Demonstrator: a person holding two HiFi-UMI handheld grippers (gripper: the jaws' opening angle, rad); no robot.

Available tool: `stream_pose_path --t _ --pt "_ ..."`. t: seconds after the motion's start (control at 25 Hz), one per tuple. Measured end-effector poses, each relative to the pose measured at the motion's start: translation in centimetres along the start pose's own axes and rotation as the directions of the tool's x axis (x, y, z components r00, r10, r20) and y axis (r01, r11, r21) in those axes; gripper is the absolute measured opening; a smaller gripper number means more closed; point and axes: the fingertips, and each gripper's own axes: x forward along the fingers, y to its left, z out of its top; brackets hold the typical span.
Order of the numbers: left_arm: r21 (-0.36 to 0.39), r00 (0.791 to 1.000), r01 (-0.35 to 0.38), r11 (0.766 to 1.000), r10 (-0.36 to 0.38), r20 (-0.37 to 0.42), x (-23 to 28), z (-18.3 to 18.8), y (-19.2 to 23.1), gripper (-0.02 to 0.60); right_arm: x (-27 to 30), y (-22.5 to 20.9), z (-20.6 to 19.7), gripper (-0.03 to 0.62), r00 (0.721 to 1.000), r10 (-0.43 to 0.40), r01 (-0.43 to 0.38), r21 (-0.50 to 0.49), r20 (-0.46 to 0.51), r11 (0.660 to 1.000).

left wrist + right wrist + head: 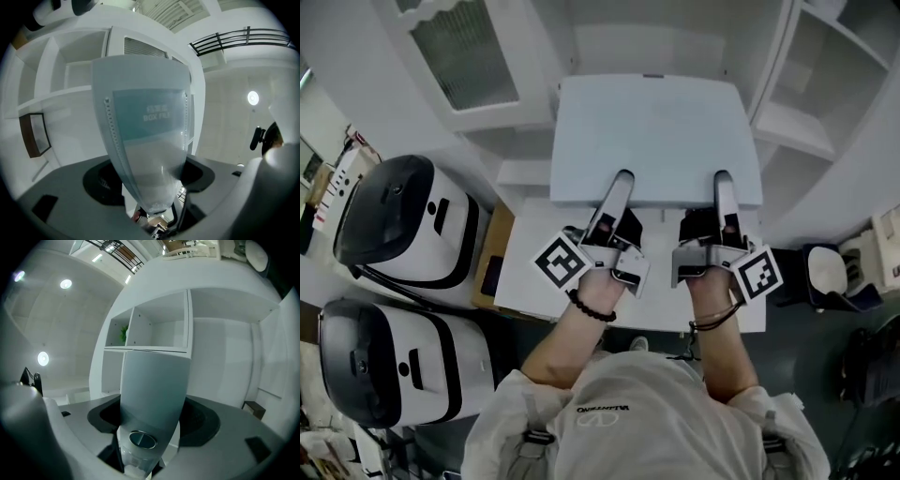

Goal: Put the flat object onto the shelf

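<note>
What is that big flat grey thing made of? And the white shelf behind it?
The box file looks like thin frosted plastic. It is pale blue-grey, seems slightly see-through, and has a row of moulded dots along its edge. The shelf looks like smooth, matte white board, either painted or laminated; I cannot tell which.

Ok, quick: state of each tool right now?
Left tool: closed on the near edge of the flat box file.
Right tool: closed on the same near edge.
</note>
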Motion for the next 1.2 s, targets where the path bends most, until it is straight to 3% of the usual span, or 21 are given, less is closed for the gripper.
stream_pose_path --t 0.2,0.44,0.96,1.2 --pt "0.006 1.0 -0.028 1.0 0.028 0.011 2.1 0.6 1.2 0.324 2.5 -1.5 0.6 0.339 1.0 -0.01 0.01 0.023 -0.008 1.0" --pt "-0.033 0.997 -0.081 0.996 0.081 -0.001 5.8 2.7 4.7 0.324 7.3 -4.2 0.5 0.339 0.997 -0.076 0.077 0.031 -0.026 0.997" --pt "-0.031 0.991 -0.116 0.993 0.113 -0.073 8.2 4.2 5.5 0.327 9.2 -4.4 0.5 0.344 0.99 -0.142 0.142 0.031 0.0 0.989" --pt "-0.041 0.99 -0.129 0.991 0.126 -0.069 10.0 6.0 7.1 0.331 11.9 -5.2 0.0 0.345 0.985 -0.169 0.169 0.02 -0.025 0.985"
